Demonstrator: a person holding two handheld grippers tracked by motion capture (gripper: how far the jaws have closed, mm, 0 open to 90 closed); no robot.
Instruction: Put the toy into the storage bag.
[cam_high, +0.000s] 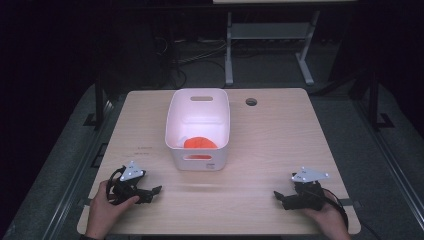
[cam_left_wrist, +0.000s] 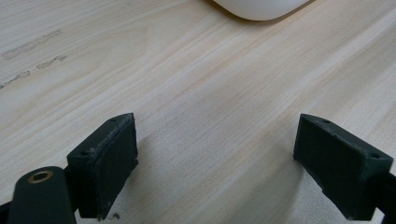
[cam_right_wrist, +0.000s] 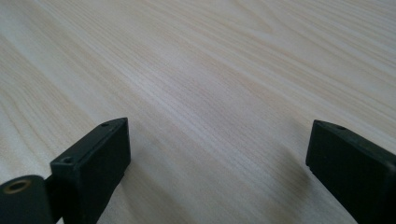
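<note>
A white plastic bin (cam_high: 198, 150) with handle slots stands near the middle of the light wooden table (cam_high: 280, 130). An orange object (cam_high: 200, 143) lies at its bottom. My left gripper (cam_high: 152, 193) rests low over the table's front left, held by a hand, and it is open with nothing between its jaws (cam_left_wrist: 215, 158). The bin's rounded corner (cam_left_wrist: 259, 8) shows at the top of the left gripper view. My right gripper (cam_high: 280, 196) sits at the front right, also open over bare wood (cam_right_wrist: 217, 158), pointing left toward the middle.
A round cable hole (cam_high: 251, 102) sits near the table's far edge, right of the bin. Faint scuff marks (cam_left_wrist: 32, 46) run across the wood to the left of the bin. Beyond the table stands a metal desk frame (cam_high: 229, 45) on a dark floor.
</note>
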